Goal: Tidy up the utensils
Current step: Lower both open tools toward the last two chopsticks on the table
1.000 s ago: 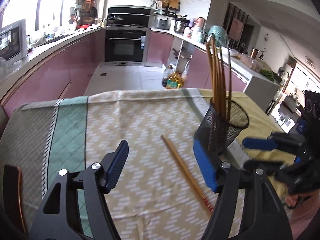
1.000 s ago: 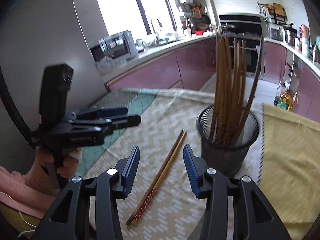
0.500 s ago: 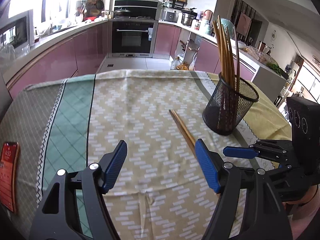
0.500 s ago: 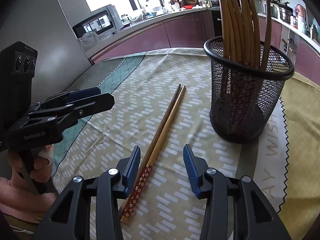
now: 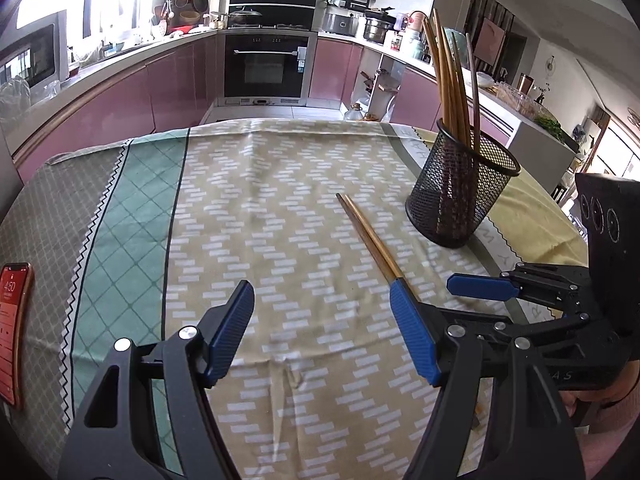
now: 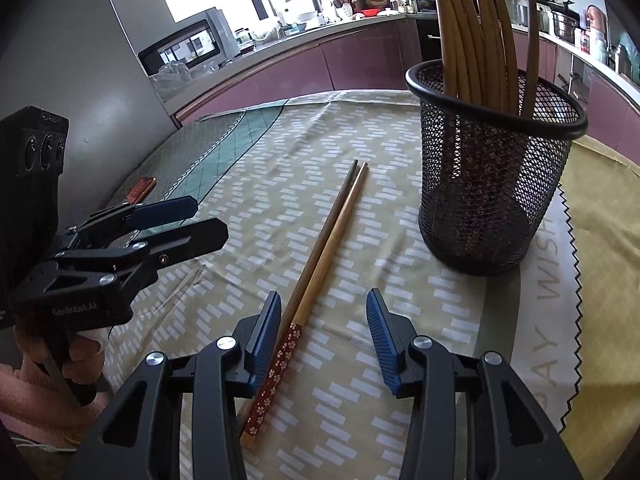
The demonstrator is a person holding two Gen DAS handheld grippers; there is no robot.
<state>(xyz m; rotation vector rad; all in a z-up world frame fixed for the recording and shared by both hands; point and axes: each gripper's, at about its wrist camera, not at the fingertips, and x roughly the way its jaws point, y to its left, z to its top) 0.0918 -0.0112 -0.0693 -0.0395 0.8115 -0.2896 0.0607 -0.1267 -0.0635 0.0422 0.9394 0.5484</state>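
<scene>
**Loose chopstick pair, for filing in the mesh holder**

While the right gripper (image 6: 323, 336) hangs low with jaws parted and empty, the chopsticks (image 6: 320, 260) lie side by side mid-table, patterned red ends nearest the near edge, one end beside the gripper's left pad. Advice: centre both sticks between the pads, close on the decorated ends, then lift level. Left gripper (image 5: 324, 332): wide open, holding nothing. Sticks: slim tapered wood. Holder (image 6: 492, 168): black wire mesh, round, upright toward the right edge, already bearing chopsticks. Tablecloth (image 5: 280, 184): woven, printed, slightly creased.
</scene>
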